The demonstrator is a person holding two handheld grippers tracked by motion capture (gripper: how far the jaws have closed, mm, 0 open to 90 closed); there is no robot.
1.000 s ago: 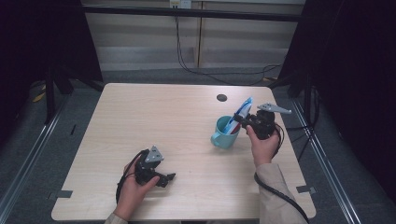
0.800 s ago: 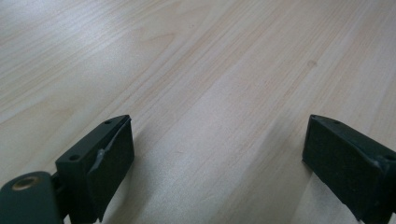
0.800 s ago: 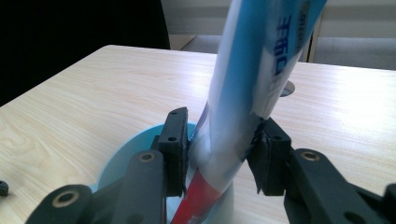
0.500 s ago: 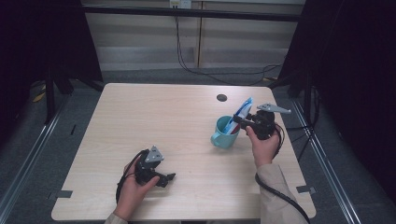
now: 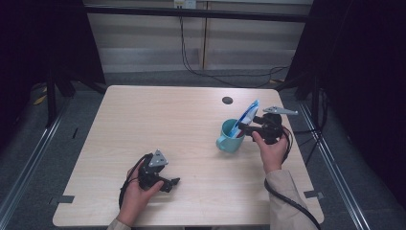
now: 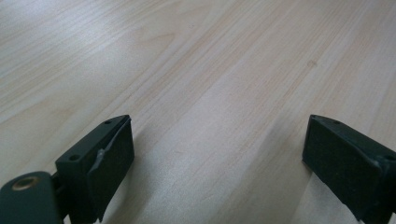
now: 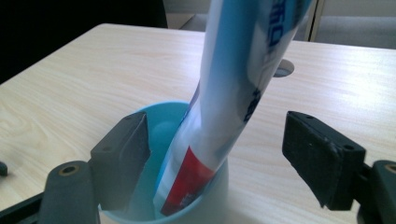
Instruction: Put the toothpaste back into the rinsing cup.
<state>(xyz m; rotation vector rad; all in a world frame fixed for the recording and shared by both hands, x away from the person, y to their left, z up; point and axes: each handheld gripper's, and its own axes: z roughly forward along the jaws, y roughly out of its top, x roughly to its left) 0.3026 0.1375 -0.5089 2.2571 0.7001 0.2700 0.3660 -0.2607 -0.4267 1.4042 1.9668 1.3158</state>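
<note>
Your right hand-held gripper [image 7: 215, 154] had just opened wide, releasing the toothpaste tube [image 7: 233, 79]; it stood leaning in the blue cup [image 5: 231, 136] on the counter [image 5: 158, 120]. Placement looked complete. Left hand-held gripper [image 6: 215, 154]: open, empty.

left gripper [image 5: 175, 181]: black, grey three-cornered plate, black cable | right gripper [image 5: 241, 127]: black, grey plate | sleeves [image 5: 287, 201]: beige
</note>
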